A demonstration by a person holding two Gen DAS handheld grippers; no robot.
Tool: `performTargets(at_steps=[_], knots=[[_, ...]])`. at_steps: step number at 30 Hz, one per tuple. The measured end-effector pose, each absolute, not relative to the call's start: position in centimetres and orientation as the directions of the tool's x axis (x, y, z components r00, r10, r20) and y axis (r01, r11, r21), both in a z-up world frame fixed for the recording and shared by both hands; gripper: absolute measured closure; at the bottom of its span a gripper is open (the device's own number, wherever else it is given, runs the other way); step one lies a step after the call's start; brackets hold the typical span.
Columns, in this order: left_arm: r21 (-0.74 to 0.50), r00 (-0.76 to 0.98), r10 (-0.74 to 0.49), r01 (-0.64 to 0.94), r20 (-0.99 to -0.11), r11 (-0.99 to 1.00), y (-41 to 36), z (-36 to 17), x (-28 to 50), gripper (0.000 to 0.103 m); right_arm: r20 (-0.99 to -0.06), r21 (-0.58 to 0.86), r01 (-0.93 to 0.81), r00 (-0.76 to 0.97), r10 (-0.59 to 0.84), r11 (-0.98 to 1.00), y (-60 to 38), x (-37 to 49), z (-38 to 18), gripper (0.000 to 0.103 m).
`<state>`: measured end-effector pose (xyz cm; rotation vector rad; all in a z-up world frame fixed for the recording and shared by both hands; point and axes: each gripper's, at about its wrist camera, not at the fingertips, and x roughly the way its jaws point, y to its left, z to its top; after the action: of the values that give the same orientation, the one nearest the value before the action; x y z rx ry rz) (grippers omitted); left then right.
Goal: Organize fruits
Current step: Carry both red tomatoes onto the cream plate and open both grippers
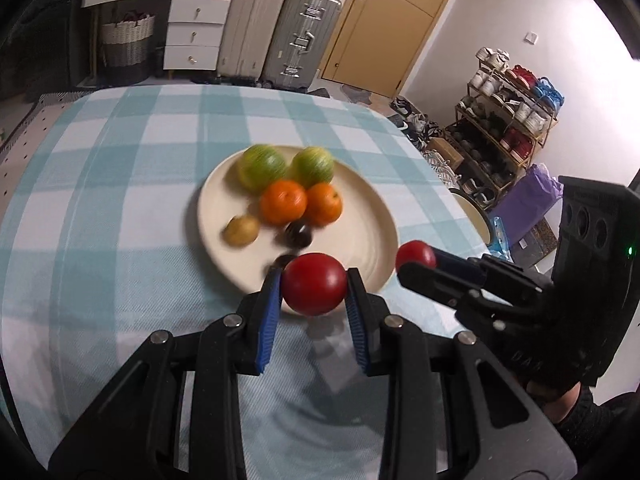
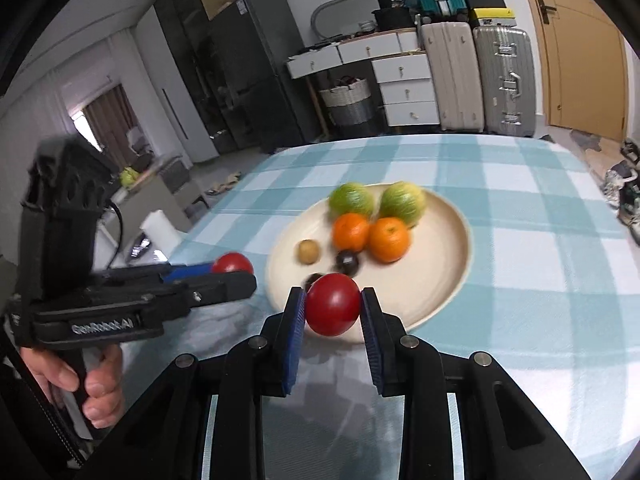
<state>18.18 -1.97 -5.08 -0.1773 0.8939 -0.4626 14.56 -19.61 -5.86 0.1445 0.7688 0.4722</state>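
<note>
A cream plate (image 1: 360,208) (image 2: 440,248) on the checked tablecloth holds two green fruits (image 1: 262,167) (image 2: 351,199), two oranges (image 1: 283,202) (image 2: 389,239), a small brown fruit (image 1: 241,230) (image 2: 308,251) and dark small fruits (image 1: 298,235) (image 2: 347,261). My left gripper (image 1: 313,294) is shut on a red tomato (image 1: 313,283) above the plate's near rim. My right gripper (image 2: 333,311) is shut on another red tomato (image 2: 333,309) (image 1: 415,255) above the near rim. Each gripper shows in the other's view: the right (image 1: 416,264), the left (image 2: 236,270).
The blue-and-white checked tablecloth (image 1: 120,200) (image 2: 540,280) covers the table. Suitcases (image 1: 280,32) and white drawers (image 1: 196,28) stand beyond the far edge. A shoe rack (image 1: 508,120) stands to the right, off the table.
</note>
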Motion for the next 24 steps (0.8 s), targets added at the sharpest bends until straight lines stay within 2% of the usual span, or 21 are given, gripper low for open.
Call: performTargets(at_steps=[11,24], knots=[[-0.395,0.481,-0.508,0.322,-0.715,0.861,-6.7,-6.0,24.5,0.075,-0.640,0.309,-0.313,0.631,0.440,0.898,-22.9,18.3,-6.6,0.075],[-0.413,0.418,-0.527,0.337,-0.740,0.846,-8.1,-9.0,27.4,0.075,-0.651,0.390,-0.282,0.588,0.479,0.877,-23.7,21.2,-9.5,0.074]])
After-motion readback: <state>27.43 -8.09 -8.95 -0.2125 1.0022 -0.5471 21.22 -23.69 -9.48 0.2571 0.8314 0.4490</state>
